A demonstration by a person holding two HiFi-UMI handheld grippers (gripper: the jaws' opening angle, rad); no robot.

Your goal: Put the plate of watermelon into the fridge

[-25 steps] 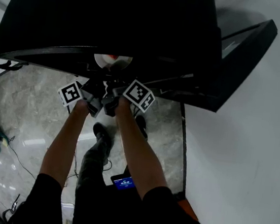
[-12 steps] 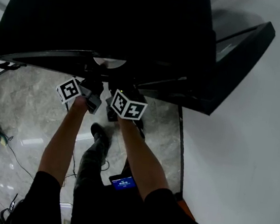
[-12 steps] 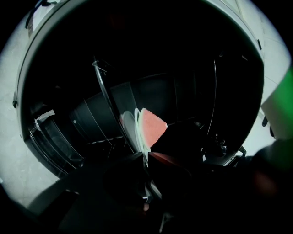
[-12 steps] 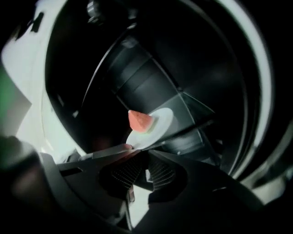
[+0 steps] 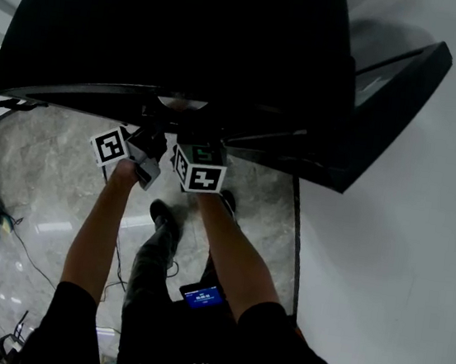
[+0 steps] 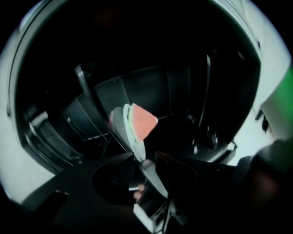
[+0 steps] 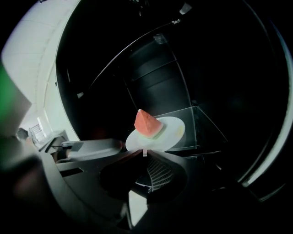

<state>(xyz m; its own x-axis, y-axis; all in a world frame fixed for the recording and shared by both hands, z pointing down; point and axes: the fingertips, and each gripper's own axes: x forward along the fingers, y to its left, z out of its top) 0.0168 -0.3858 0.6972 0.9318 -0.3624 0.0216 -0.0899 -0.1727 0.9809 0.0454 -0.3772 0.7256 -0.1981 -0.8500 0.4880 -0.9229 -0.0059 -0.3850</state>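
Watermelon (image 7: pixel 147 123) on plate (image 7: pixel 173 130), in fridge (image 7: pixel 155 77)

The plate (image 7: pixel 169 132) is seen as smooth, white and faintly glossy; ceramic or plastic cannot be told. The watermelon (image 7: pixel 146 122) is shown with matt, grainy red flesh. The shelf (image 7: pixel 203 123) is made of clear, shiny glass, the fridge (image 5: pixel 190 30) is finished in glossy black, the floor (image 5: pixel 47 162) is laid in polished veined stone, and the right gripper (image 7: pixel 144 153) is moulded in matt dark plastic with ribbed pads (image 7: pixel 160 173).
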